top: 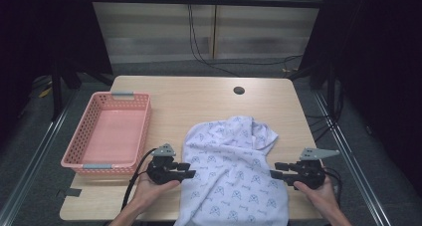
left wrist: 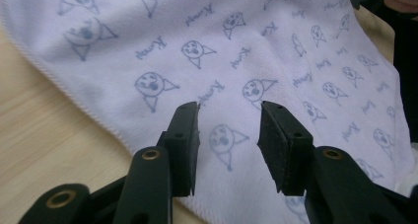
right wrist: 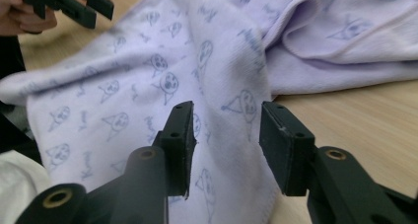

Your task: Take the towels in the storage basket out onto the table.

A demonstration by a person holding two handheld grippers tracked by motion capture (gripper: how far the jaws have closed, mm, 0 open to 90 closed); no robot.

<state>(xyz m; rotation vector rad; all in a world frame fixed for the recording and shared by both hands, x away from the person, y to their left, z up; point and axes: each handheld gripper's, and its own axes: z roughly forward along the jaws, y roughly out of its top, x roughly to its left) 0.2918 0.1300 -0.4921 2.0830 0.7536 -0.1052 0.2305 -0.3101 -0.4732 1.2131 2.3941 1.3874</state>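
A pale lilac cloth (top: pixel 234 171) printed with small blue faces lies rumpled on the wooden table (top: pixel 199 96), its near end hanging over the front edge. My left gripper (top: pixel 191 170) is at the cloth's left edge, pointing right, jaws open. In the left gripper view the cloth (left wrist: pixel 236 51) lies under the left gripper (left wrist: pixel 229 135) with nothing pinched between the pads. My right gripper (top: pixel 272 170) is at the cloth's right edge, pointing left, also open. In the right gripper view the cloth's edge (right wrist: pixel 217 86) lies below the right gripper (right wrist: pixel 226 140), and the other gripper (right wrist: pixel 69 4) shows top left.
A pink plastic basket (top: pixel 87 136) with nothing in it stands at the table's left side. A round cable hole (top: pixel 239 90) sits near the far edge. Bare wood stretches behind the cloth. Cables trail on the floor beyond the table.
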